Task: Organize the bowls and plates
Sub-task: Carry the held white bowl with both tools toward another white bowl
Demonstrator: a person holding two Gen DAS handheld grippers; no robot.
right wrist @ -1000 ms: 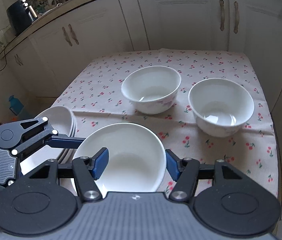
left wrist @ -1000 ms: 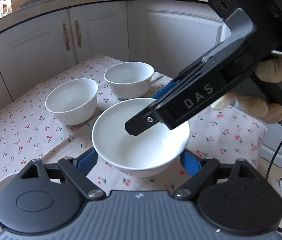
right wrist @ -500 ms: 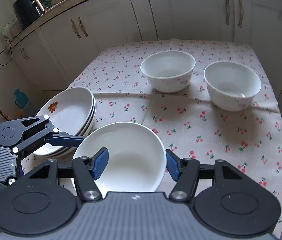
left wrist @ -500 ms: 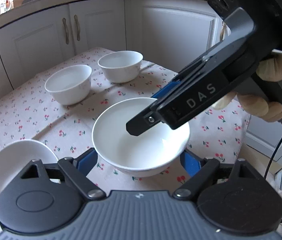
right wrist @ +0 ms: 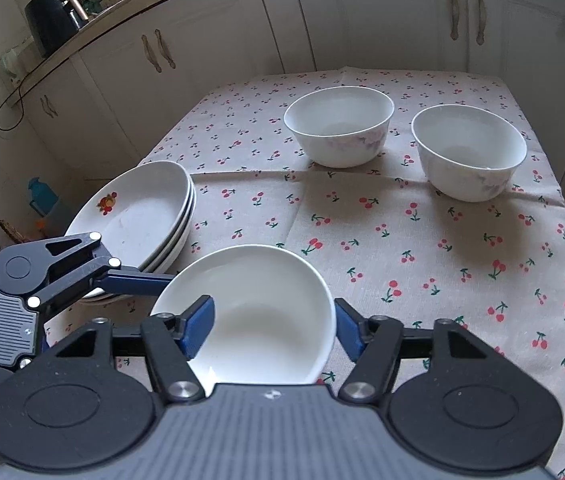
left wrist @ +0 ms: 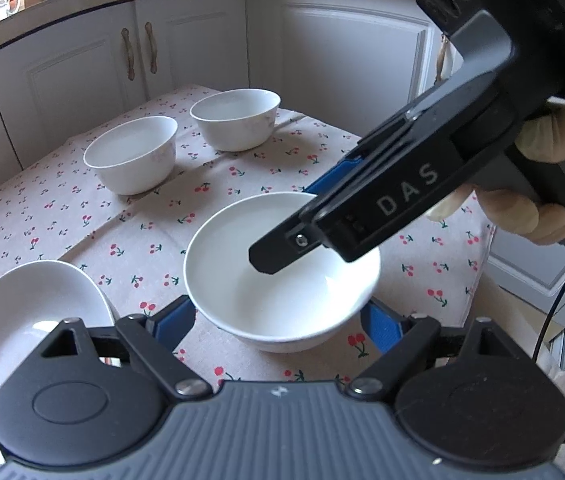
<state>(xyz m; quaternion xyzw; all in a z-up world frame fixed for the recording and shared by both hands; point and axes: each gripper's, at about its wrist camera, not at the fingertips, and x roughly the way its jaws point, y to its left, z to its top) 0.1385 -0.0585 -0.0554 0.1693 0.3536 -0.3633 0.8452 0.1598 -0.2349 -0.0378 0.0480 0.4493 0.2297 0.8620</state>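
Note:
A white bowl is held above the cherry-print tablecloth by both grippers. My left gripper has its blue pads on the bowl's two sides. My right gripper also brackets the bowl, one pad inside the rim on the left and one outside on the right. The right gripper body crosses over the bowl in the left wrist view. Two more white bowls stand side by side at the far end. A stack of white plates with a fruit print sits at the left edge.
The tablecloth covers a small table with edges close on the right and far sides. White cabinets surround it. A dark appliance stands on the counter at the far left.
Both grippers have pulled back with the bowl towards the near table edge. The two far bowls look further off and the plate stack has come into view at the left.

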